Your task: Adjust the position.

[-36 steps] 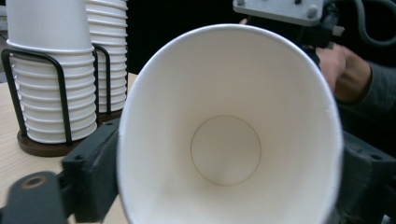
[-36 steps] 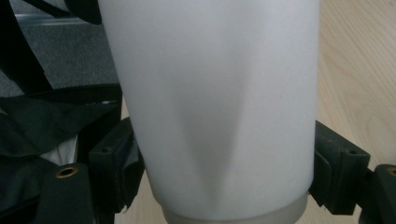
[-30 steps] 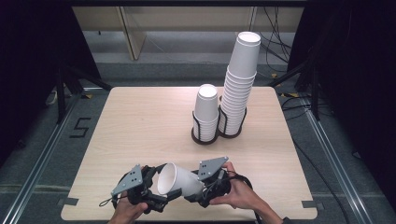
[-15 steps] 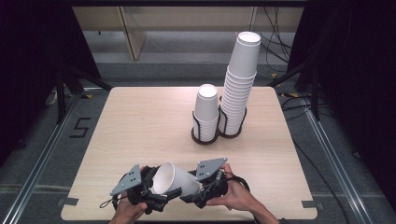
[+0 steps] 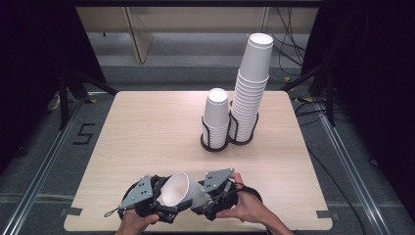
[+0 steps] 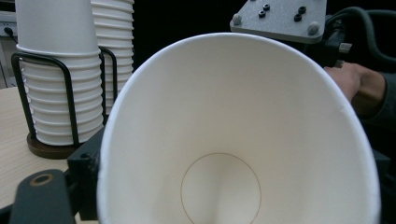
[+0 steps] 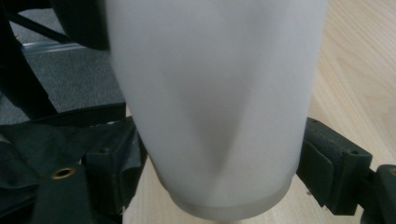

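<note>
The white paper cup (image 5: 180,191) lies on its side in the air, low over the near edge of the pale wooden table (image 5: 147,132), between the two hand-held tools. Its long axis runs level, roughly across the table: the open mouth points to the person's left, and the closed bottom points to the right. The right gripper (image 5: 205,200) stands around the bottom part; in the right gripper view its black jaws sit against both sides of the cup wall (image 7: 215,107), which is dented, so I judge it is clamped on the cup. The left gripper (image 5: 164,208) is at the mouth end, and its jaws have just been closing; the left gripper view looks straight into the cup (image 6: 233,140), with the rim between the jaws, one black jaw beside the rim on the left, but I cannot tell if the pads already press on it. Both hands are equally near, one at each end. Well apart, at the far side, the short stack of white cups (image 5: 216,117) and the tall stack of white cups (image 5: 249,93) stand in a black wire holder (image 5: 215,142).
</note>
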Demonstrator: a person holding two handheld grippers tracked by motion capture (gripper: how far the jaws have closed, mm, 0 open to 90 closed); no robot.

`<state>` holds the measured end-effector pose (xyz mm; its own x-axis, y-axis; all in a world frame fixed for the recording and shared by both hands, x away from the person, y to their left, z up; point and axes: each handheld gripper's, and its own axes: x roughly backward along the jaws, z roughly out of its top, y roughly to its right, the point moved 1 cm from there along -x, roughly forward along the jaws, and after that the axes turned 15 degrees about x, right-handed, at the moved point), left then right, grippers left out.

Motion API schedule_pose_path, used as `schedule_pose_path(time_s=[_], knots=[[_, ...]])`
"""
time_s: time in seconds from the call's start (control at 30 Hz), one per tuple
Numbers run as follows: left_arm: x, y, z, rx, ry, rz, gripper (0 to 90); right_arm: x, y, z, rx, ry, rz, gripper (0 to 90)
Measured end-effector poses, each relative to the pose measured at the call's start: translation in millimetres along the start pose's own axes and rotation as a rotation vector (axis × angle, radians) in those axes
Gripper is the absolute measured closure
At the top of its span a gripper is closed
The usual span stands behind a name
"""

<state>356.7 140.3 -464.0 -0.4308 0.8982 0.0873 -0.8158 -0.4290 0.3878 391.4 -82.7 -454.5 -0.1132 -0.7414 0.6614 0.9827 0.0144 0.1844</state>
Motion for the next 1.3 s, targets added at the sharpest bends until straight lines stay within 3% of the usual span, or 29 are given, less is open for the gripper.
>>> schedule_pose_path(time_s=[0.1, 0.27, 0.33, 0.5, 0.73, 0.8, 0.83, 0.93, 1.07, 1.3], knots=[[0.0, -2.1, -0.8, 0.022, 0.025, -0.023, 10.5, -1.6, -2.2, 1.1, 0.000, -0.006, 0.008, 24.4], [4.7, -5.3, 3.2, 0.072, 0.081, -0.020, 5.9, 2.5, 1.7, 1.1, -0.019, 0.107, 0.001, 25.0], [5.8, -7.2, 3.3, 0.079, 0.084, -0.016, 6.0, 4.7, 2.5, 1.3, -0.018, 0.133, -0.009, 25.1], [5.9, -7.9, 3.5, 0.097, 0.075, -0.011, 6.1, 6.9, 4.1, 0.4, -0.007, 0.135, -0.020, 25.2], [4.6, -2.8, 3.3, 0.029, 0.048, -0.007, 13.0, -0.2, 1.5, -1.3, -0.002, 0.088, -0.010, 24.2], [4.0, -2.7, 3.8, 0.034, 0.041, -0.003, 14.2, 0.3, 2.4, -1.5, 0.003, 0.084, -0.017, 23.5], [3.9, -2.6, 3.7, 0.033, 0.038, 0.000, 14.7, 0.6, 1.3, -1.6, -0.026, 0.074, -0.013, 23.0], [3.9, -3.2, 4.2, 0.015, 0.018, 0.024, 15.5, 2.2, 1.3, -0.5, -0.012, 0.042, -0.044, 20.5], [2.8, -3.9, 2.3, 0.016, 0.003, 0.037, 16.0, 4.5, 0.6, 1.5, -0.011, 0.026, -0.048, 19.1], [-0.7, 1.6, 2.0, 0.001, -0.012, 0.024, 16.2, -5.5, -4.7, 5.1, 0.020, 0.001, -0.040, 19.7]])
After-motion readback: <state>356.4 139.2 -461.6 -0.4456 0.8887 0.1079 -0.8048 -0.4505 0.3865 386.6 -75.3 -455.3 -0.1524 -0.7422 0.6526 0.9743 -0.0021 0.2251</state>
